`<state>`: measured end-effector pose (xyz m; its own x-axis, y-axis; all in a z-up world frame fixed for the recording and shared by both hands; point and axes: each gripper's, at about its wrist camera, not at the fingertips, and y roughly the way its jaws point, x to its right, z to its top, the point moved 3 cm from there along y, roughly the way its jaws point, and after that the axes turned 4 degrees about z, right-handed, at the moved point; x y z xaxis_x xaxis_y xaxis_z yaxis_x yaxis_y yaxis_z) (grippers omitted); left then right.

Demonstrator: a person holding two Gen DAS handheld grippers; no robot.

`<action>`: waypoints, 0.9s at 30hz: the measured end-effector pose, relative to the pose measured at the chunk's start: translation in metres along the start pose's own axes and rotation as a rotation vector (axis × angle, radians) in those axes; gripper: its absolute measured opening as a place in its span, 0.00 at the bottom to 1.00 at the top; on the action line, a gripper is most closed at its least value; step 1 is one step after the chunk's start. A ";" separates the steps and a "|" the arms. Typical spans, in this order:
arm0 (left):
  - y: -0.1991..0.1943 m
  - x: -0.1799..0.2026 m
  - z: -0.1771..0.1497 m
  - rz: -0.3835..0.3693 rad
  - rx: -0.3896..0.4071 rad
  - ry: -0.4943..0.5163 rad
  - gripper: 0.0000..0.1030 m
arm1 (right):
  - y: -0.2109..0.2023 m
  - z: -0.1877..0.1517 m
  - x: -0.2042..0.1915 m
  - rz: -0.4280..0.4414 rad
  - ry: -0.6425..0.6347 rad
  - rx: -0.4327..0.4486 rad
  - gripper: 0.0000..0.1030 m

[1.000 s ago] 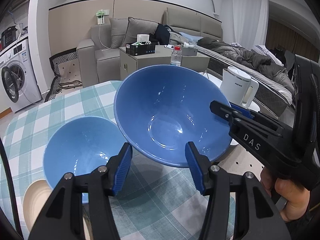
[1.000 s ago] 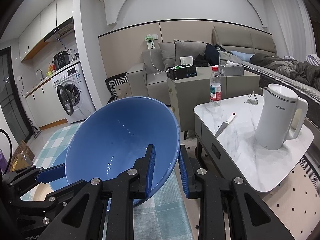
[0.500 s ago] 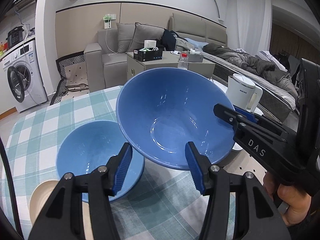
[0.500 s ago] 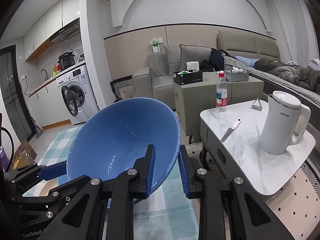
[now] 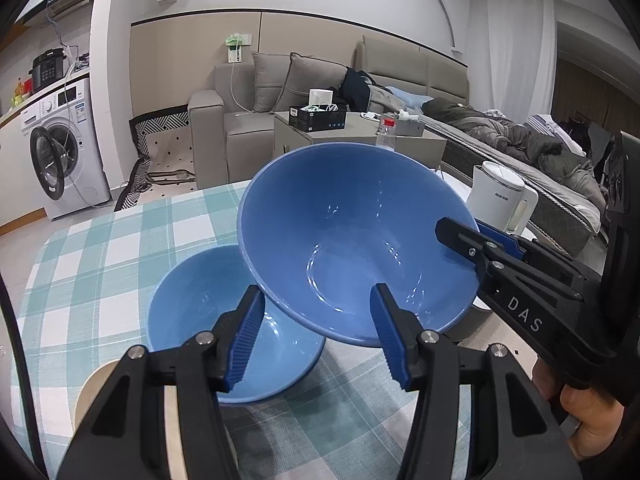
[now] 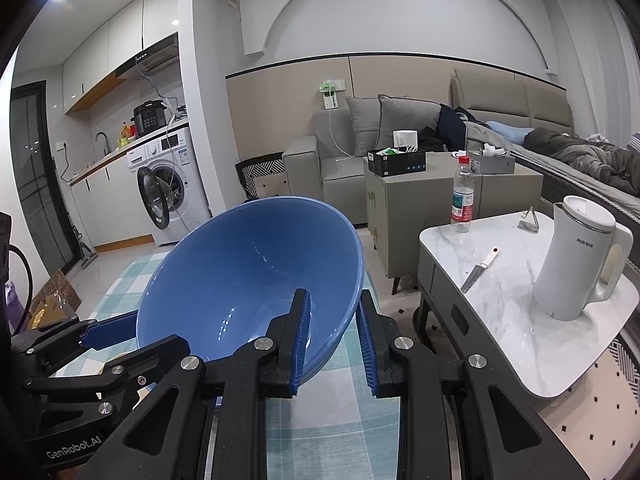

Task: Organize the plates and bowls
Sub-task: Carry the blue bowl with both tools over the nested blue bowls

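Observation:
My right gripper (image 6: 332, 300) is shut on the right rim of a large blue bowl (image 6: 248, 280), one pad inside and one outside, and holds it tilted above the checked tablecloth (image 5: 104, 264). In the left wrist view that bowl (image 5: 352, 240) hangs over the right edge of a smaller blue bowl (image 5: 200, 312) that rests on the cloth, with the right gripper (image 5: 456, 232) reaching in from the right. My left gripper (image 5: 316, 296) is open, its fingertips (image 5: 248, 320) at the big bowl's near rim; whether they touch it I cannot tell. A beige plate (image 5: 96, 384) lies at the lower left.
To the right of the table stands a marble side table (image 6: 520, 344) with a white kettle (image 6: 580, 260), a knife (image 6: 478, 268) and a water bottle (image 6: 462, 196). A washing machine (image 5: 60, 156) and a grey sofa (image 5: 260, 112) stand beyond.
Both grippers and the big bowl have moved left together, and it now overlaps the smaller bowl. Neither gripper's opening has changed.

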<state>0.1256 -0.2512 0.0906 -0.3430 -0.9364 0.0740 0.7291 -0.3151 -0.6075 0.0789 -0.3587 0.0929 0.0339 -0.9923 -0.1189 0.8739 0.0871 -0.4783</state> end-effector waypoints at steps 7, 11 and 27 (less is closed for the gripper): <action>-0.004 -0.013 -0.002 0.014 0.004 -0.015 0.52 | 0.004 0.000 -0.014 0.025 -0.007 -0.003 0.24; -0.006 -0.019 -0.003 0.026 0.004 -0.024 0.52 | 0.008 0.001 -0.022 0.037 -0.017 -0.002 0.24; -0.004 -0.045 -0.012 0.113 0.027 -0.037 0.52 | 0.035 -0.009 -0.045 0.090 -0.025 -0.041 0.25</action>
<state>0.1307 -0.2059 0.0807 -0.2365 -0.9710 0.0354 0.7774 -0.2110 -0.5925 0.1034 -0.3104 0.0741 0.1239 -0.9822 -0.1412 0.8462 0.1788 -0.5019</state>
